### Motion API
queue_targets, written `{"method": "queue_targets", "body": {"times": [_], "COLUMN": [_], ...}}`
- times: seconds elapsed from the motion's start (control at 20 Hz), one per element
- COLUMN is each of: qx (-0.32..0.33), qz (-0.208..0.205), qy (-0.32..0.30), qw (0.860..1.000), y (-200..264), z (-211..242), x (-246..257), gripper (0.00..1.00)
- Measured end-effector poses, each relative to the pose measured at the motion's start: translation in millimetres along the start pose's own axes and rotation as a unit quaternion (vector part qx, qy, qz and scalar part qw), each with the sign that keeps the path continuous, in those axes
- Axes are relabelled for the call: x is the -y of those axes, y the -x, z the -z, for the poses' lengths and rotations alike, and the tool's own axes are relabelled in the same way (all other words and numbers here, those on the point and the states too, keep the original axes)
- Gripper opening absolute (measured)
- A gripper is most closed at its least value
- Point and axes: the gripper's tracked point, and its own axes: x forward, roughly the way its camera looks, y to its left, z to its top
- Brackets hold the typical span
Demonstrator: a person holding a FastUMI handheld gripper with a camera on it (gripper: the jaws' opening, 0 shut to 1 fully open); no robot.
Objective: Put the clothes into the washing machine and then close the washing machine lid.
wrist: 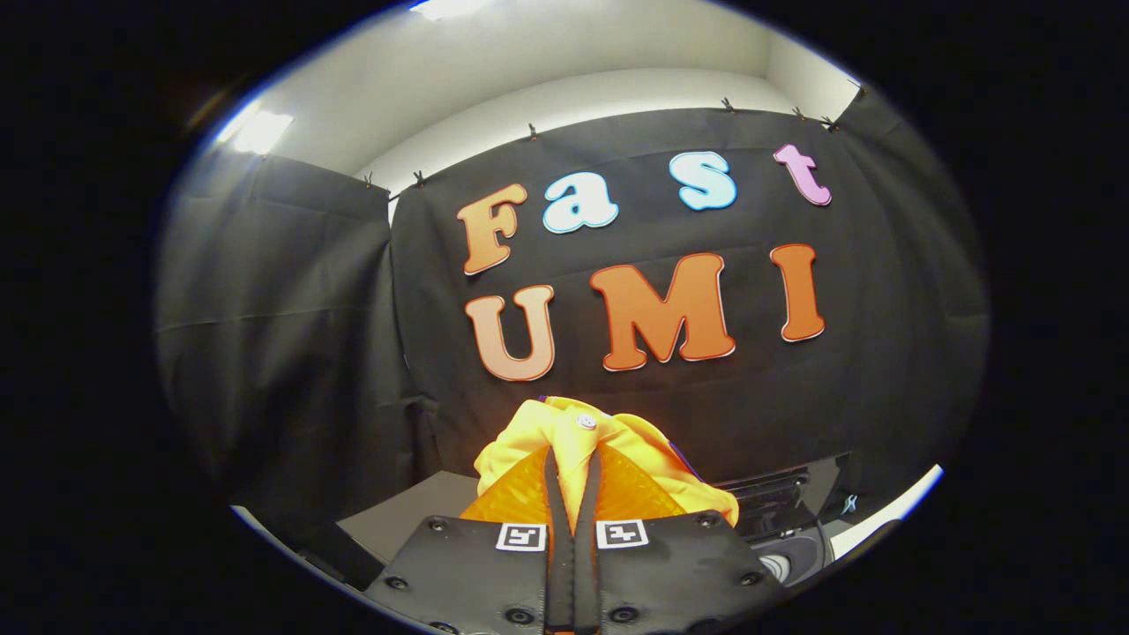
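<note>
Your gripper is clenched on a bunched yellow garment, held high to clear the washing machine below right.

Clothes: yellow garment, white snap button on top — bunched, pinched between the closed fingers, lifted.
Washing machine: dark body with pale rim — low, right of the garment, partly hidden.

The camera rides on the tongs, facing forward and tilted upward toward the booth's black cloth wall, with a yellow garment very close at 6 o'clock.
</note>
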Motion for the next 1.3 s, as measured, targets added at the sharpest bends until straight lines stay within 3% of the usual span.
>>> {"method": "queue_targets", "body": {"times": [0.5, 0.85, 1.3], "qx": [-0.017, -0.061, -0.137], "qz": [0.044, 0.056, 0.077], "qy": [0.002, 0.007, -0.01], "qw": [0.999, 0.997, 0.988], "y": [20.6, 4.6, -48.5], "z": [30.0, 112.1, 233.3], "x": [144.5, 208.8, 242.3], "gripper": [0.07, 0.07, 0.08]}}
